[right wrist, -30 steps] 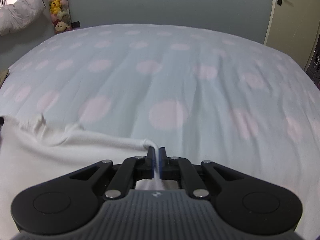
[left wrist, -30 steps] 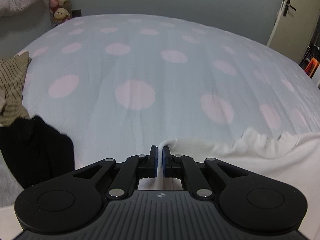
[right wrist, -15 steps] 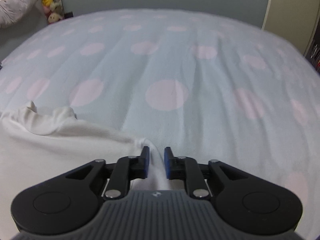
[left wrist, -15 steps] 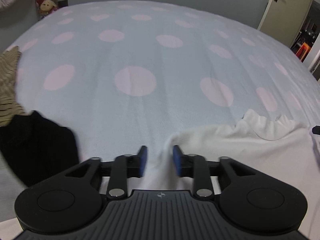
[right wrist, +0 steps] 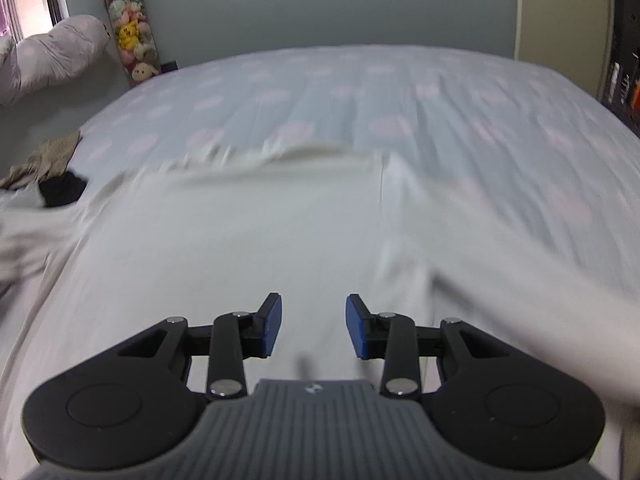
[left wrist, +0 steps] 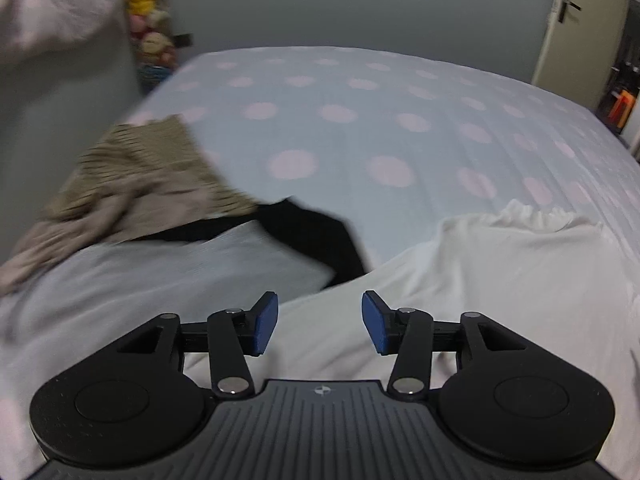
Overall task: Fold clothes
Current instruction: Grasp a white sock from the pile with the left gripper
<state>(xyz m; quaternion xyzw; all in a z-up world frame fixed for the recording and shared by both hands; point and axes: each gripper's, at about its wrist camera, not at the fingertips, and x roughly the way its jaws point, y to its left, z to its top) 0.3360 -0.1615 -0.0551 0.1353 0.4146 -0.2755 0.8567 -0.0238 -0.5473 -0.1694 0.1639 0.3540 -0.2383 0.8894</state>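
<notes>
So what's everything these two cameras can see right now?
White garment: one, white, spread on the bed before both tongs.
Black garment: one, black, left of the white one.
Striped garment: one, tan, crumpled beyond the black one.
Bedsheet: one, pale blue with pink dots.
Plush toys: several, mixed colours, far left corner.
Door: one, cream, far right.
Left tongs: open, empty.
Right tongs: open, empty.

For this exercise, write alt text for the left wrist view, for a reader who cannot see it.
The left gripper hangs open above a white garment spread on a polka-dot bed. To its left lies a blurred heap: a beige striped garment, a black garment and a pale one.
</notes>
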